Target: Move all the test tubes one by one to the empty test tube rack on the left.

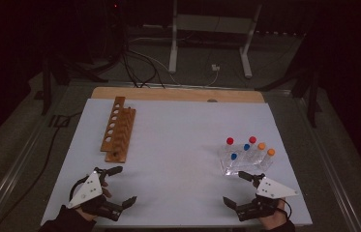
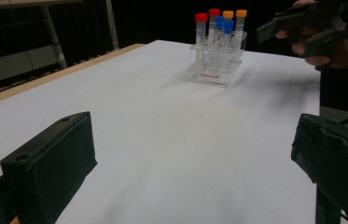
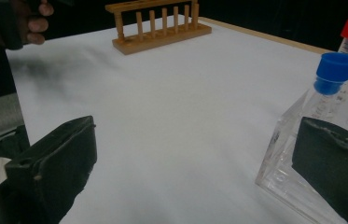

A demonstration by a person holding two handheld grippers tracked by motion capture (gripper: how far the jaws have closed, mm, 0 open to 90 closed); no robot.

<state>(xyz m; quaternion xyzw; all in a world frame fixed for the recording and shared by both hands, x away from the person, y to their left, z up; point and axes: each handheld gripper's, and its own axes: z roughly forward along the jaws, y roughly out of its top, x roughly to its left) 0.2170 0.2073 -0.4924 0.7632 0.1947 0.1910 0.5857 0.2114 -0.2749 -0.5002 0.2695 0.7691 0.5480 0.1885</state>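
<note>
A clear plastic rack (image 1: 246,163) on the right of the white table (image 1: 178,145) holds several capped tubes: red (image 1: 230,141), blue (image 1: 234,156) and orange (image 1: 271,152). A wooden tube rack (image 1: 118,128) lies at the left with its holes bare. My left gripper (image 1: 125,185) rests open near the front left edge, nothing between its jaws. My right gripper (image 1: 234,188) is open at the front right, just short of the clear rack. In the right gripper view a blue-capped tube (image 3: 332,74) and the rack's corner (image 3: 281,172) stand right beside my right jaw.
Along the table's far edge runs a wooden strip (image 1: 178,94). Beyond it, cables (image 1: 139,67) and white stand legs (image 1: 246,53) are on the dark floor. In the left gripper view the clear rack (image 2: 218,56) stands far across the bare white top.
</note>
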